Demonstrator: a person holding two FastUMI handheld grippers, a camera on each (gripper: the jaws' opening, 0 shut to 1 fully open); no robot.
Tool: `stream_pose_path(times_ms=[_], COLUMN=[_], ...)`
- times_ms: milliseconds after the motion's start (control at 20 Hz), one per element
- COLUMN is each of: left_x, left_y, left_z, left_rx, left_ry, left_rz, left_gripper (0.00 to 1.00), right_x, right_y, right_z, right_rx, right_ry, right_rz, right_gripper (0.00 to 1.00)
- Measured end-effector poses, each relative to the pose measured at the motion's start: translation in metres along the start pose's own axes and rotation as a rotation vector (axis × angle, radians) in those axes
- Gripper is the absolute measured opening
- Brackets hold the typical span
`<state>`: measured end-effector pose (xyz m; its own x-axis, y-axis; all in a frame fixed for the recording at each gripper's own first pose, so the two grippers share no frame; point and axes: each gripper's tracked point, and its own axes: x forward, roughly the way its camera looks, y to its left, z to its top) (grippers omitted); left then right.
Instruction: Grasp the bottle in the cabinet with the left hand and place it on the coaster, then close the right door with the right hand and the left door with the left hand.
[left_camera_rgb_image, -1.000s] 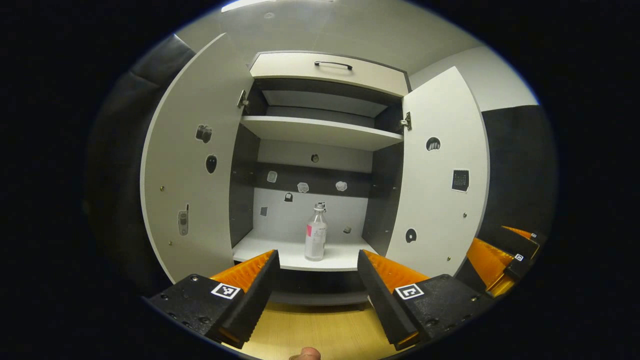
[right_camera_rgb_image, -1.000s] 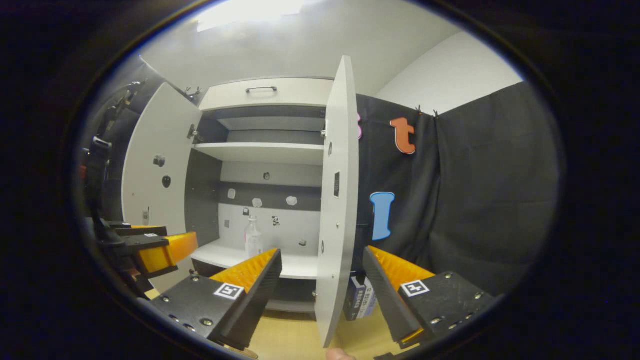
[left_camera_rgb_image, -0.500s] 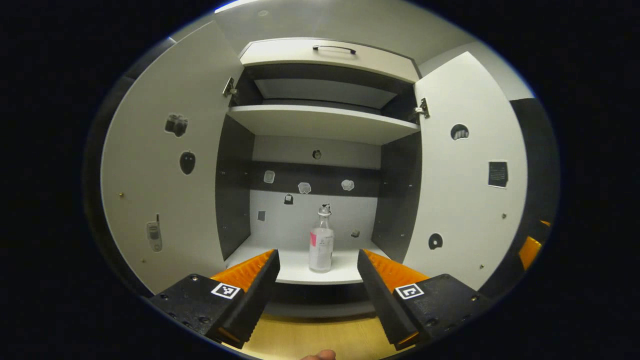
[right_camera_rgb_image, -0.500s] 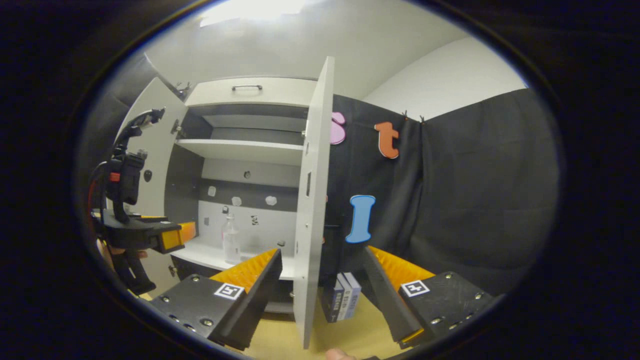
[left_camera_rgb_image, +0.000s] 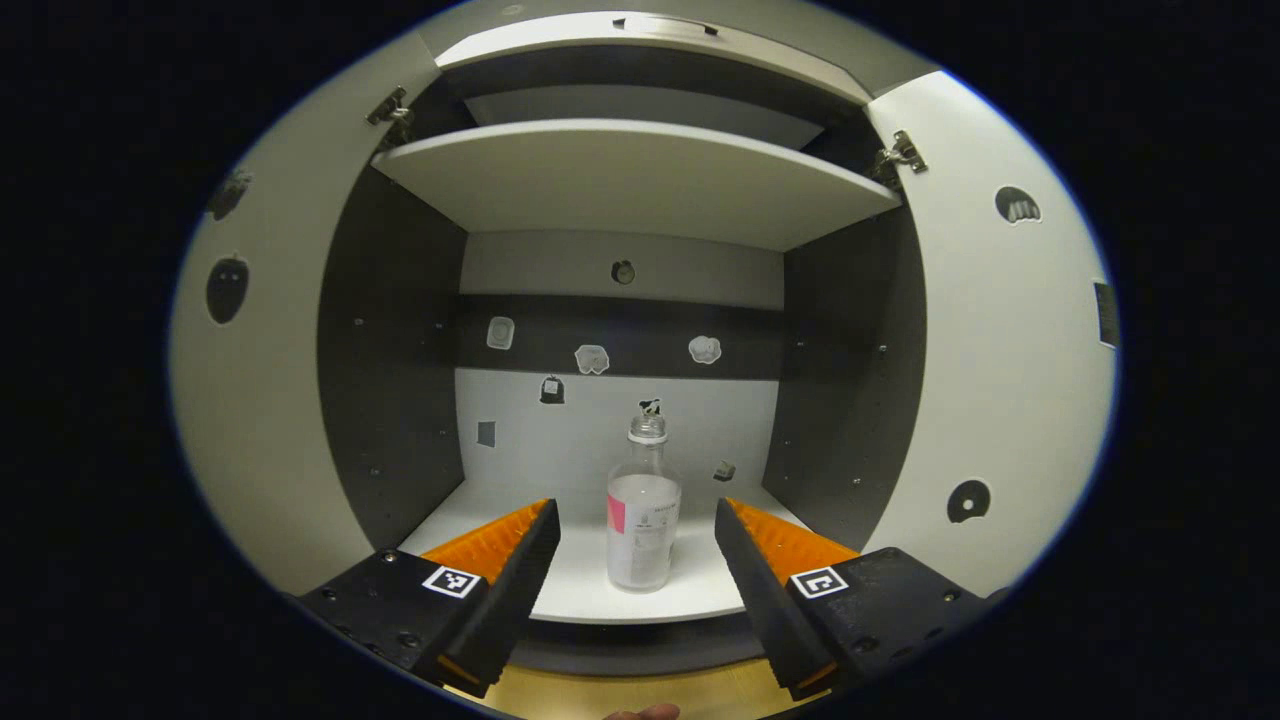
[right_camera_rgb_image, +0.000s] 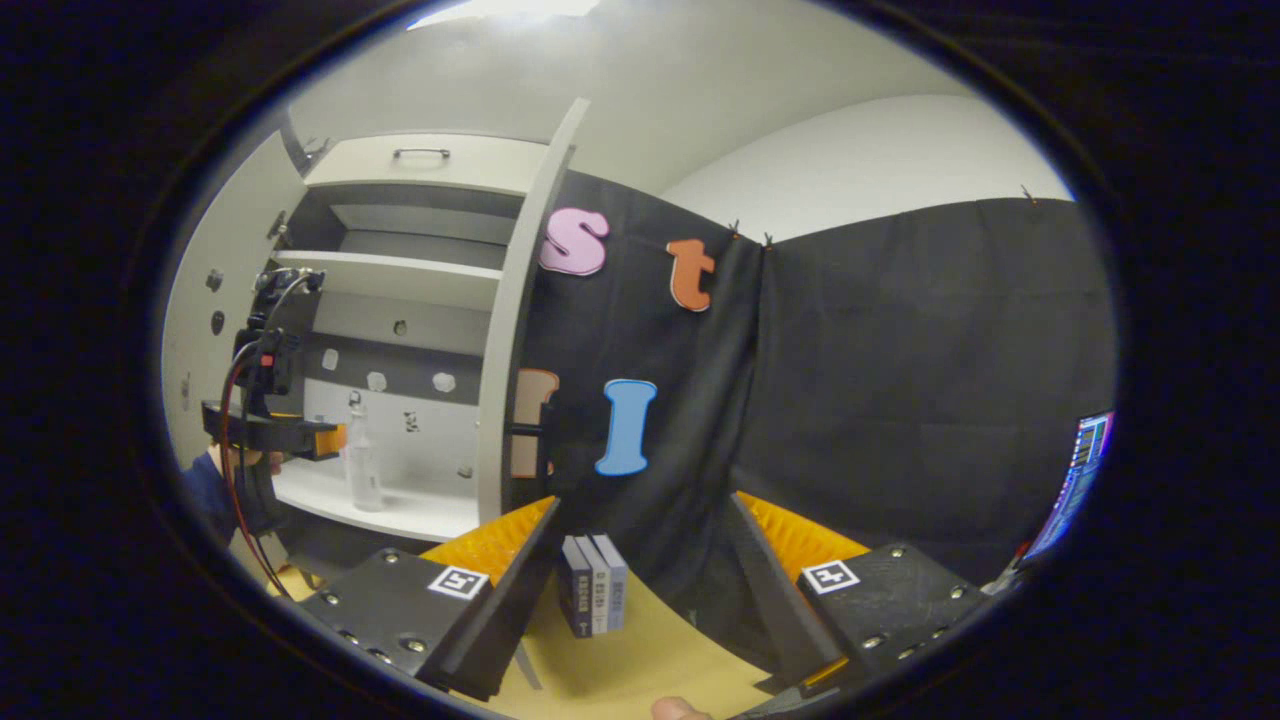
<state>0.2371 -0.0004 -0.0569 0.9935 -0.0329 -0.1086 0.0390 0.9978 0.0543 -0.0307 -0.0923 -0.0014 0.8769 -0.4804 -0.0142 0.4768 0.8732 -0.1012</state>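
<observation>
At the top of the left gripper view, the drawer front (left_camera_rgb_image: 660, 22) is being cut off by the edge. At the far right of the right gripper view, a screen (right_camera_rgb_image: 1078, 480) is being clipped, its contents too small to make out. At far left there, the left gripper (right_camera_rgb_image: 318, 440) is covering part of the bottle (right_camera_rgb_image: 364, 470).

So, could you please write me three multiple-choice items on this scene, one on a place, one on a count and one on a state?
1. Where does the bottle stand?
A. on the lower shelf of the cabinet
B. on the upper shelf
C. on the floor

2. How many books stand side by side on the wooden surface in the right gripper view?
A. one
B. three
C. five

3. How does the left gripper stand to the bottle?
A. shut on it
B. open, the bottle ahead between its jaws and untouched
C. lifting it off the shelf

Answers: 1 A, since the bottle's base rests on the lower shelf under the upper one; 2 B, as three spines show; 3 B, because a gap lies on each side of the bottle.
</observation>
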Motion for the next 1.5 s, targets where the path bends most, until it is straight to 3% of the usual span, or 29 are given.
stream_pose_path(times_ms=[250,600,650,750,950,1500], left_x=[0.053,0.101,0.105,0.101,0.086,-0.043], left_y=[0.005,0.004,0.003,0.003,0.0,-0.011], left_z=[-0.017,-0.022,-0.021,-0.021,-0.019,-0.01], left_rx=[0.006,0.044,0.042,0.026,-0.021,-0.016], left_ry=[0.046,0.048,0.042,0.044,0.048,-0.013], left_rz=[0.003,0.028,0.032,0.031,0.0,-0.184], left_gripper=[0.97,0.97,0.9,0.76,0.76,0.76], right_x=[-0.014,-0.025,-0.026,-0.027,-0.024,-0.025], right_y=[-0.025,-0.037,-0.039,-0.04,-0.035,-0.013], right_z=[-0.011,-0.022,-0.023,-0.025,-0.026,-0.018], right_rx=[-0.009,-0.003,-0.002,-0.002,0.004,0.028], right_ry=[0.047,0.1,0.104,0.108,0.109,0.084], right_rz=[-0.112,-0.174,-0.175,-0.17,-0.132,0.043], right_gripper=[0.95,0.98,0.98,0.98,0.98,0.98])
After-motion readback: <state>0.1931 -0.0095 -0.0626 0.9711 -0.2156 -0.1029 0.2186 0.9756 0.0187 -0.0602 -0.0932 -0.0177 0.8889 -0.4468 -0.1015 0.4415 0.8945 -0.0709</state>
